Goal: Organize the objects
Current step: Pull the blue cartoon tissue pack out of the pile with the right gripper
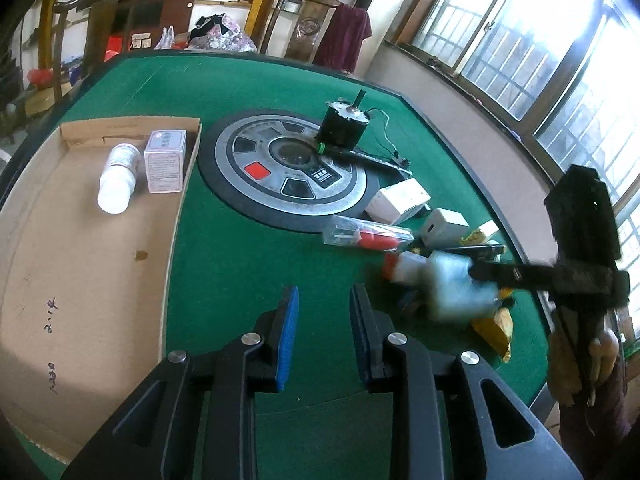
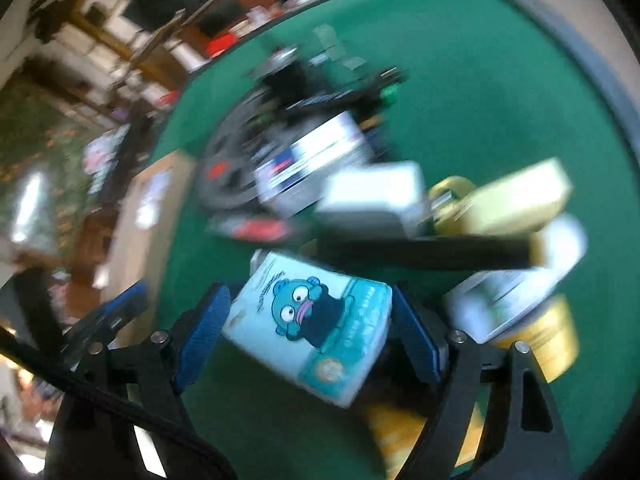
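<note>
On the green felt table (image 1: 224, 264) my left gripper (image 1: 324, 296) stands open, narrowly, with only bare felt between its blue pads. In the right wrist view my right gripper (image 2: 310, 300) is shut on a light-blue tissue pack (image 2: 316, 320) printed with a cartoon figure; the pack fills the space between the pads. The same tissue pack (image 1: 452, 284) shows blurred at the right of the left wrist view, above the heap of loose things. A cardboard tray (image 1: 80, 260) at the left holds a white bottle (image 1: 118, 178) and a small box (image 1: 166, 162).
A round panel (image 1: 280, 160) sits in the table's middle with a black motor (image 1: 344, 122) on its far rim. The heap has a clear bag with a red item (image 1: 368, 236), white boxes (image 1: 400, 200), a yellow packet (image 1: 496, 328), a yellow box (image 2: 520, 196) and a black bar (image 2: 420, 252).
</note>
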Demonstrator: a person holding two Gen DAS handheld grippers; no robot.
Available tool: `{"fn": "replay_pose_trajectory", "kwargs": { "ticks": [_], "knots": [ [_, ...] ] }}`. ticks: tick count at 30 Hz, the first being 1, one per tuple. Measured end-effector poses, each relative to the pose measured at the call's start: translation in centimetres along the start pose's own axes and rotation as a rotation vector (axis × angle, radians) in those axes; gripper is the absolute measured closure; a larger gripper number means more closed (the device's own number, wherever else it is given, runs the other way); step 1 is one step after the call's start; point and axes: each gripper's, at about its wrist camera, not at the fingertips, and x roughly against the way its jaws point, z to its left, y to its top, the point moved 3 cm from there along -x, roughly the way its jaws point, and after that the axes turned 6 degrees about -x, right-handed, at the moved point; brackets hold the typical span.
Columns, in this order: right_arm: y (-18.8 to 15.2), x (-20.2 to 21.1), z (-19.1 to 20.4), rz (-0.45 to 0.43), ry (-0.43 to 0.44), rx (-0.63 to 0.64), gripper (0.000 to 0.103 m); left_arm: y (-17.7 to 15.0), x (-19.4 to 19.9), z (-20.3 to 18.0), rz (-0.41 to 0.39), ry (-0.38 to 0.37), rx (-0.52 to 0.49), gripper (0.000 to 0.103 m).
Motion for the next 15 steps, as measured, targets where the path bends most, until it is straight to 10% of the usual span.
{"fn": "replay_pose_trajectory", "kwargs": {
  "ticks": [5,15],
  "knots": [
    [-2.9,-0.3,3.2,0.097,0.173,0.091,0.021,-0.5,-0.4,-0.8,0.018,-0.017,-0.013,0.079],
    [-3.3,2.1,1.5,-0.025,0.057,0.084,0.021,-2.9,-2.1,-5.3,0.083,-0.043,-0.179,0.059]
  ]
}}
